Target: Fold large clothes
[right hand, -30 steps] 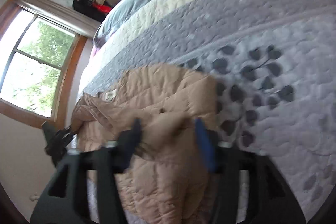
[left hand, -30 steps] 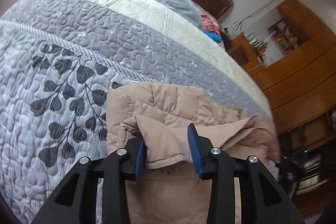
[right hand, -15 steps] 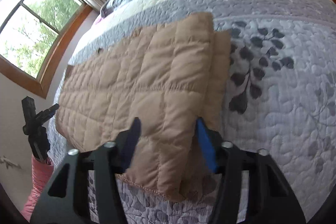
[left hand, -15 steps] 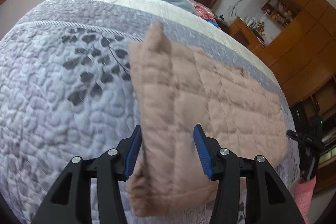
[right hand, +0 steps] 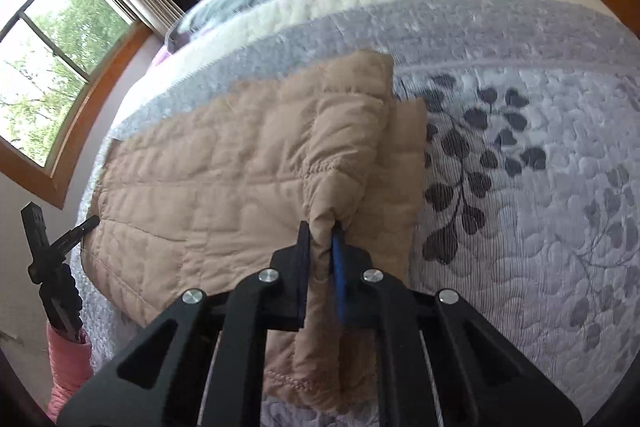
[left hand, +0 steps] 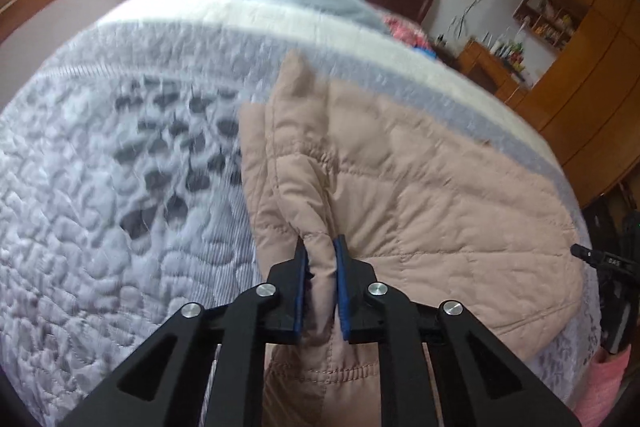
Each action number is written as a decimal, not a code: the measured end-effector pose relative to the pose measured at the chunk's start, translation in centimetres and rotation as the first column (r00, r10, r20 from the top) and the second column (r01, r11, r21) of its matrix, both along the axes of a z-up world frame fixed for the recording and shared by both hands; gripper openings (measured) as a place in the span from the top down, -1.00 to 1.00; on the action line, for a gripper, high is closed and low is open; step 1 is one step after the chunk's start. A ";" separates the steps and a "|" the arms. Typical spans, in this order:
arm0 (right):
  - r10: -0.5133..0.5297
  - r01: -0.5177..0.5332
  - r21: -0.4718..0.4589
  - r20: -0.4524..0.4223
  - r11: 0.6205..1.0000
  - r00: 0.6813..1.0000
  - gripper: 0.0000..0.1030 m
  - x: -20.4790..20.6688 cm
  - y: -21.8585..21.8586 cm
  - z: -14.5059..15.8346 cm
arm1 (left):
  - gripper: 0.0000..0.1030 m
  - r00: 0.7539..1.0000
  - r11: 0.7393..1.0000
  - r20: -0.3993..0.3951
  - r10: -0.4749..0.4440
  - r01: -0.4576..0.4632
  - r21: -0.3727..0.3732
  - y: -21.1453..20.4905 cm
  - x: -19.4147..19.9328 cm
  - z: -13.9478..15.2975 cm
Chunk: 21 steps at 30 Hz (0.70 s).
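Lying on the grey quilted bedspread [left hand: 100, 211] with a dark leaf pattern, the beige quilted jacket [left hand: 440, 195] covers one side of the bed. The left gripper [left hand: 320, 283] has its blue-padded jaws pressed on a raised fold of the jacket. The right gripper [right hand: 320, 267] pinches a fold at the jacket's other edge [right hand: 348, 155], jaws nearly together.
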State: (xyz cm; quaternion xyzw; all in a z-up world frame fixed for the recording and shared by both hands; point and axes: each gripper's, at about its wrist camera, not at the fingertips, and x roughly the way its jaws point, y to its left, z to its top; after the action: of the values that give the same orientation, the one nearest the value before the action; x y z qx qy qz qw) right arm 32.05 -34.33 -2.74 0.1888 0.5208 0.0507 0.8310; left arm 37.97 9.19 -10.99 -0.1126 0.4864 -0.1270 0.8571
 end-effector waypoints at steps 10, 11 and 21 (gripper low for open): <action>-0.018 0.017 -0.082 -0.011 0.996 1.000 0.53 -0.8 0.9 -1.0 | 0.56 0.999 0.999 -0.015 0.030 -0.029 0.028 0.0 0.0 0.5; -0.030 0.031 -0.129 0.011 0.991 0.999 0.53 -1.4 1.3 0.1 | 0.45 0.999 0.998 -0.004 0.047 -0.047 0.039 0.3 -0.4 1.1; 0.077 -0.059 -0.188 0.090 0.980 0.993 0.54 -6.0 10.4 5.0 | 0.41 0.981 0.981 0.170 -0.097 0.065 0.184 -9.1 -7.4 6.9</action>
State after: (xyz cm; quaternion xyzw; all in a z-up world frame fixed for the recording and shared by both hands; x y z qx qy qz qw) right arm 26.08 -23.96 2.29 0.0903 0.4885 0.0397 0.8669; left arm 30.54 0.12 -4.11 -0.0039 0.4213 -0.1274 0.8979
